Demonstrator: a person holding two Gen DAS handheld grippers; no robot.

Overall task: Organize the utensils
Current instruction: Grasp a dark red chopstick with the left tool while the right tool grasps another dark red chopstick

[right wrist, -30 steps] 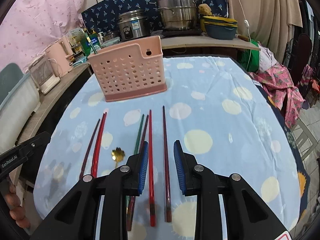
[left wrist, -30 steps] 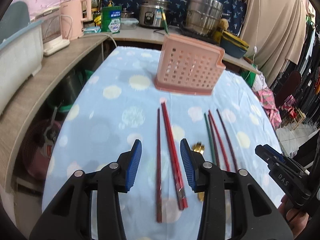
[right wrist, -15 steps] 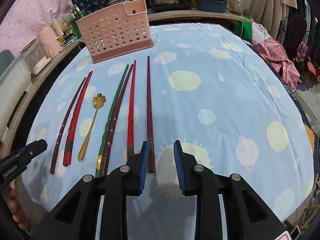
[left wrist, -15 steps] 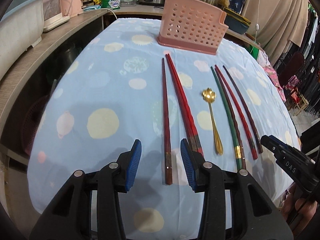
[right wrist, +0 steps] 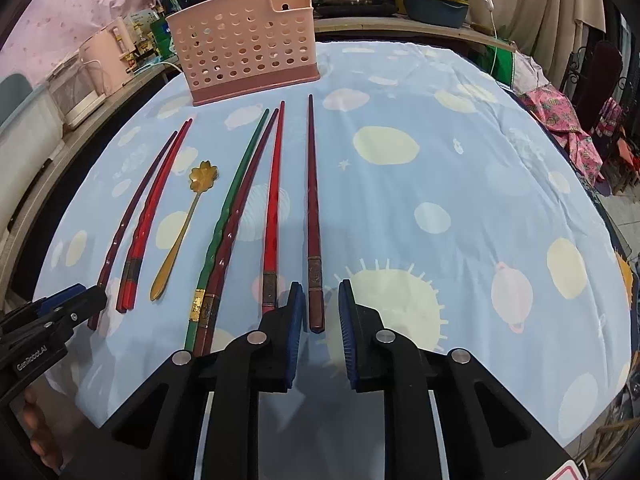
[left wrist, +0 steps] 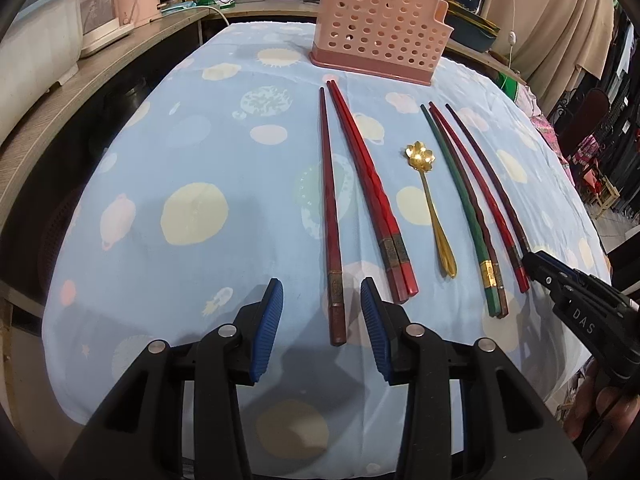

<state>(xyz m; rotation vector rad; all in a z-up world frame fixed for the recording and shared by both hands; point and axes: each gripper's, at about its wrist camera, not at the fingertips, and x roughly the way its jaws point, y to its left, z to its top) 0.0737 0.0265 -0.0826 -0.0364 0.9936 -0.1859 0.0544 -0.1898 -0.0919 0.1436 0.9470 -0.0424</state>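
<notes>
Both grippers have descended, tilted downward: left gripper (left wrist: 322,304) open astride a dark-red chopstick (left wrist: 330,216), right gripper (right wrist: 319,306) just closing, unclamped, around another chopstick (right wrist: 313,216) on the tablecloth (right wrist: 440,184).

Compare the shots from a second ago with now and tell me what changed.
Both grippers have come down toward the near ends of the chopsticks. The left gripper now straddles the leftmost dark red chopstick, jaws open. The right gripper straddles the rightmost chopstick, and its jaws have just been closing, pads not yet pressing. The chopsticks, gold spoon and pink holder lie unmoved.
</notes>
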